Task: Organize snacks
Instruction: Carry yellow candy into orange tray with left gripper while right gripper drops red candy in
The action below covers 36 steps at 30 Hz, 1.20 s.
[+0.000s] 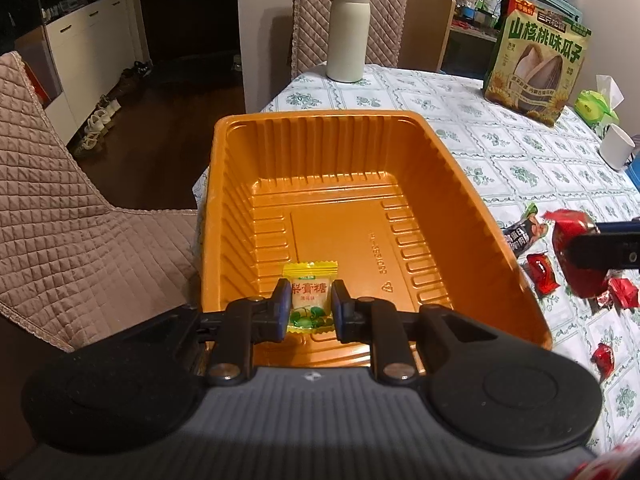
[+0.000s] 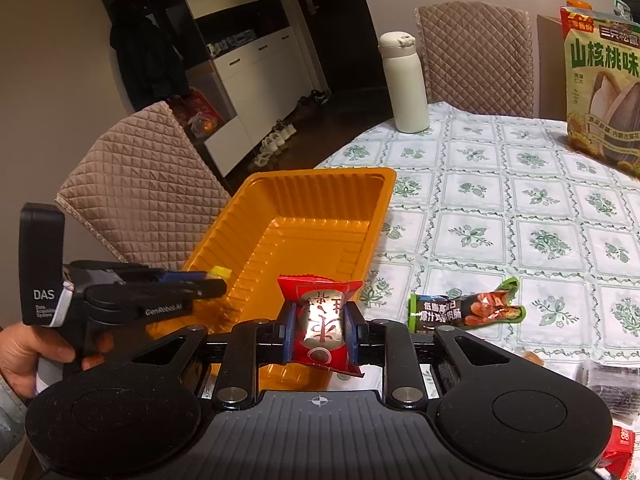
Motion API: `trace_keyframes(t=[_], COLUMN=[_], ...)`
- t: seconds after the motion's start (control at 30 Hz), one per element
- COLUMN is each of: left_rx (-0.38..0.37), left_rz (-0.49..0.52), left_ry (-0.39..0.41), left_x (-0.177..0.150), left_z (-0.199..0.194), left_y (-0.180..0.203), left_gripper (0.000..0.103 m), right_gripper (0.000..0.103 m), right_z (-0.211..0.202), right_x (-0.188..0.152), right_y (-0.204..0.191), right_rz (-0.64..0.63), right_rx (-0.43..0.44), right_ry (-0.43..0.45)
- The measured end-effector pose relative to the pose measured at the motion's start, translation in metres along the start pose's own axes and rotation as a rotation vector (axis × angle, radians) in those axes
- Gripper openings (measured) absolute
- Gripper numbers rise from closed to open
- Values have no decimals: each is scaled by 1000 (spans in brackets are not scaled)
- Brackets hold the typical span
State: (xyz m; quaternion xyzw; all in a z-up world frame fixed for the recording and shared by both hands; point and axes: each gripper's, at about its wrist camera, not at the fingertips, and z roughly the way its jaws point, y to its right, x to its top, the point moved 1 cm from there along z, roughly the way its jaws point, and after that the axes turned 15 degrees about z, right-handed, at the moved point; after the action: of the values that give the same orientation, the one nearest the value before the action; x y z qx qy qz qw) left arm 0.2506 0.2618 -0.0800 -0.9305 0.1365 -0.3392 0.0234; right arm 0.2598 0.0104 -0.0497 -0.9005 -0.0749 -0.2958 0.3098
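Observation:
An orange plastic tray [image 1: 452, 184] stands at the table's left edge; it also shows in the right wrist view [image 2: 240, 208]. My left gripper [image 1: 309, 304] is shut on a yellow candy packet [image 1: 310, 278] and holds it over the tray's near end. My right gripper [image 2: 320, 326] is shut on a red snack packet [image 2: 322, 318], just right of the tray's near corner. In the left wrist view that red snack packet [image 1: 568, 236] shows at the right edge. A dark snack stick packet [image 2: 464, 310] and small red candies [image 1: 542, 278] lie on the tablecloth.
A white bottle [image 1: 347, 30] stands at the table's far edge. A large sunflower-seed bag [image 1: 534, 64] stands at the far right, with a white cup [image 1: 616, 146] and tissue pack nearby. Quilted chairs [image 1: 60, 200] stand left and behind. Dark packets [image 2: 612, 388] lie near right.

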Motion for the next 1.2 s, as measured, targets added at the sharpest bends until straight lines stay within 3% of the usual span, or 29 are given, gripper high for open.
trace_keyframes(t=[0.3, 0.7, 0.9, 0.97, 1.03, 1.2], left_rx=[-22, -38, -38, -38, -39, -46], left_rz=[-9, -66, -84, -89, -93, -97], left_ry=[38, 28, 21, 23, 23, 13], left_x=[2, -7, -15, -17, -20, -25], left_z=[-18, -44, -47, -49, -52, -55], left_y=[-12, -28, -32, -33, -33, -30], left_gripper=[19, 24, 28, 34, 34, 35], right_gripper=[25, 26, 26, 37, 57, 58], right_z=[11, 49, 62, 66, 65, 57], right_x=[5, 3, 3, 3, 2, -2], right_y=[-10, -33, -46, -48, -48, -47], right_rz=[0, -34, -54, -44, -40, -38], right_rx=[0, 10, 2, -6, -9, -21], right_ry=[0, -61, -38, -41, -21, -17])
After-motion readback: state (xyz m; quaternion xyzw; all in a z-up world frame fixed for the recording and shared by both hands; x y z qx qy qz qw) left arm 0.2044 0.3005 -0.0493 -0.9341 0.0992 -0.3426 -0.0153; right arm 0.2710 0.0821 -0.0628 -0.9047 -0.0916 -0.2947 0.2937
